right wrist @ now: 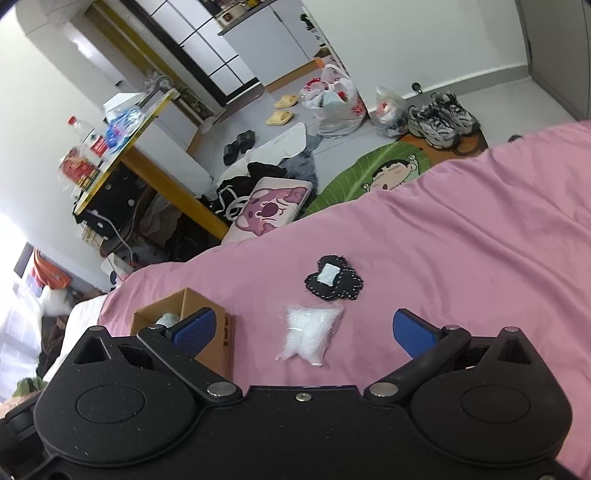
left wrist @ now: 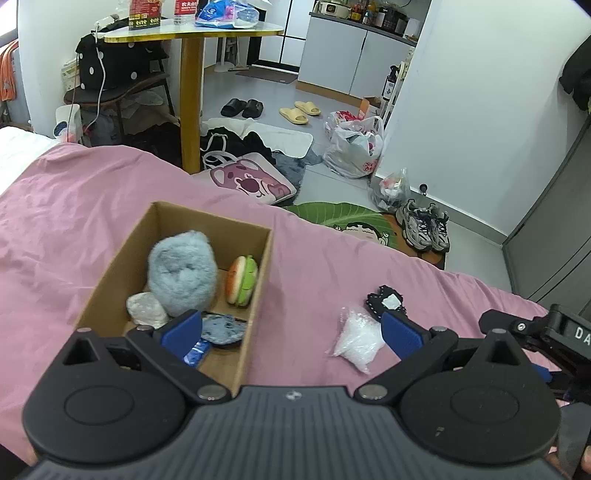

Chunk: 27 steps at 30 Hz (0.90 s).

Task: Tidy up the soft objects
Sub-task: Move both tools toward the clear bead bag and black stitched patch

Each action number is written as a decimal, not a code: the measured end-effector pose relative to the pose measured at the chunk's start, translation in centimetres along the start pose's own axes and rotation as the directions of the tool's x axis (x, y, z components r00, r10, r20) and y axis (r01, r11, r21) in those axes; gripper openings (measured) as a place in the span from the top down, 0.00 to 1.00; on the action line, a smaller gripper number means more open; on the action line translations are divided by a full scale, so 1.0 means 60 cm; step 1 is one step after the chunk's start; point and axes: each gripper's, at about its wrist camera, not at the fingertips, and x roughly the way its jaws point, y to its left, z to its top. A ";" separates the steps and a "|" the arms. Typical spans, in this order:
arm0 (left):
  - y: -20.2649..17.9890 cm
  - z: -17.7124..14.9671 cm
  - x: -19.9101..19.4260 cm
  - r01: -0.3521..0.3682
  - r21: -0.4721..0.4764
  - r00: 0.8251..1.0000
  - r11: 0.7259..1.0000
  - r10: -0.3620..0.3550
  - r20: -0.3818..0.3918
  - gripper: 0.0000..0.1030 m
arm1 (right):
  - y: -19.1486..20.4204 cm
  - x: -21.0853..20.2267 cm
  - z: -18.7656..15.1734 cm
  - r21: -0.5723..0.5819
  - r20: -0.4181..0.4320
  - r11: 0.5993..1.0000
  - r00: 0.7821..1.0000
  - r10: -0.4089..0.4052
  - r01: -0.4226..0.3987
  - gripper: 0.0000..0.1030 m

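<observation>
Clear bag next, right tool nearer

Clear plastic bag (right wrist: 309,339) lies on pink bed, straight ahead between spread right tool (right wrist: 304,328) fingers (empty); left tool (left wrist: 291,332) also spread, beside cardboard box (left wrist: 255,295).

A yellow table (left wrist: 192,33) stands at 11 o'clock, carrying a blue bag (left wrist: 225,13) and red cartons (left wrist: 144,14). On the grey floor, 2 black slippers (left wrist: 242,108) and 2 yellow slippers (left wrist: 300,110) lie at 12 o'clock. A pink bear cushion (left wrist: 253,180) sits beside a green leaf rug (left wrist: 340,218). Grey sneakers (left wrist: 424,227) rest at 2 o'clock, near white plastic bags (left wrist: 354,147).
</observation>
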 end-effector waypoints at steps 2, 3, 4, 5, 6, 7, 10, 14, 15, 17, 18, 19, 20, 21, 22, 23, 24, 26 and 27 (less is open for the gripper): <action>-0.011 -0.001 0.010 0.007 0.001 1.000 1.000 -0.007 -0.011 0.01 | -0.011 0.010 0.001 0.024 -0.004 1.000 1.000 0.009 -0.009 0.00; -0.017 -0.002 0.015 0.013 0.004 1.000 1.000 -0.013 -0.015 0.01 | -0.016 0.016 0.002 0.035 -0.007 0.999 1.000 0.010 -0.010 0.00; -0.024 -0.004 0.020 0.015 0.009 1.000 1.000 -0.015 -0.017 0.01 | -0.019 0.023 0.002 0.041 -0.013 0.999 1.000 0.009 -0.009 0.00; -0.030 -0.005 0.024 0.013 0.014 1.000 1.000 -0.013 -0.017 0.01 | -0.023 0.029 0.004 0.046 -0.016 0.999 1.000 0.010 -0.009 0.00; -0.035 -0.007 0.030 0.010 0.019 1.000 1.000 -0.009 -0.019 0.01 | -0.026 0.034 0.005 0.052 -0.017 0.999 1.000 0.014 -0.013 0.00; -0.038 -0.008 0.037 0.007 0.020 1.000 1.000 -0.006 -0.023 0.03 | -0.030 0.039 0.008 0.061 -0.019 0.998 1.000 0.023 -0.022 0.00; -0.050 -0.013 0.060 0.003 0.013 0.999 1.000 -0.003 -0.042 0.03 | -0.043 0.056 0.014 0.090 -0.032 0.995 0.999 0.041 -0.038 0.01; -0.071 -0.023 0.086 -0.001 0.032 0.998 0.999 0.003 -0.056 0.06 | -0.054 0.076 0.020 0.097 -0.047 0.995 0.998 0.037 -0.032 0.01; -0.075 -0.024 0.094 -0.002 0.032 0.998 0.999 0.004 -0.062 0.09 | -0.056 0.081 0.021 0.102 -0.053 0.994 0.998 0.040 -0.034 0.01; -0.080 -0.027 0.111 -0.003 0.028 0.997 1.000 0.005 -0.080 0.14 | -0.061 0.090 0.022 0.107 -0.062 0.994 0.997 0.039 -0.032 0.01; -0.081 -0.029 0.119 -0.003 0.025 0.996 1.000 0.005 -0.089 0.19 | -0.063 0.094 0.022 0.109 -0.068 0.994 0.997 0.039 -0.031 0.01; -0.082 -0.031 0.128 -0.003 0.021 0.995 1.000 0.005 -0.100 0.22 | -0.066 0.099 0.023 0.112 -0.074 0.993 0.996 0.041 -0.033 0.01; -0.084 -0.032 0.137 -0.001 0.018 0.994 1.000 0.003 -0.110 0.28 | -0.069 0.104 0.024 0.115 -0.079 0.993 0.996 0.044 -0.034 0.01; -0.085 -0.033 0.147 0.002 0.015 0.993 1.000 0.000 -0.122 0.32 | -0.070 0.109 0.025 0.117 -0.085 0.993 0.995 0.044 -0.034 0.02; -0.088 -0.033 0.156 0.002 0.012 0.991 1.000 0.000 -0.131 0.34 | -0.072 0.114 0.027 0.118 -0.092 0.992 0.995 0.043 -0.032 0.03; -0.089 -0.034 0.165 0.000 0.009 0.990 1.000 0.001 -0.138 0.36 | -0.076 0.119 0.028 0.121 -0.099 0.992 0.994 0.045 -0.033 0.05; -0.091 -0.035 0.174 -0.001 0.006 0.990 1.000 0.002 -0.143 0.37 | -0.078 0.123 0.029 0.123 -0.105 0.992 0.993 0.048 -0.035 0.07; -0.096 -0.036 0.190 0.001 0.003 0.988 1.000 0.000 -0.152 0.38 | -0.082 0.135 0.031 0.128 -0.118 0.991 0.992 0.047 -0.032 0.10; -0.098 -0.036 0.198 0.004 0.004 0.987 1.000 -0.004 -0.158 0.39 | -0.083 0.142 0.031 0.130 -0.124 0.991 0.991 0.044 -0.027 0.13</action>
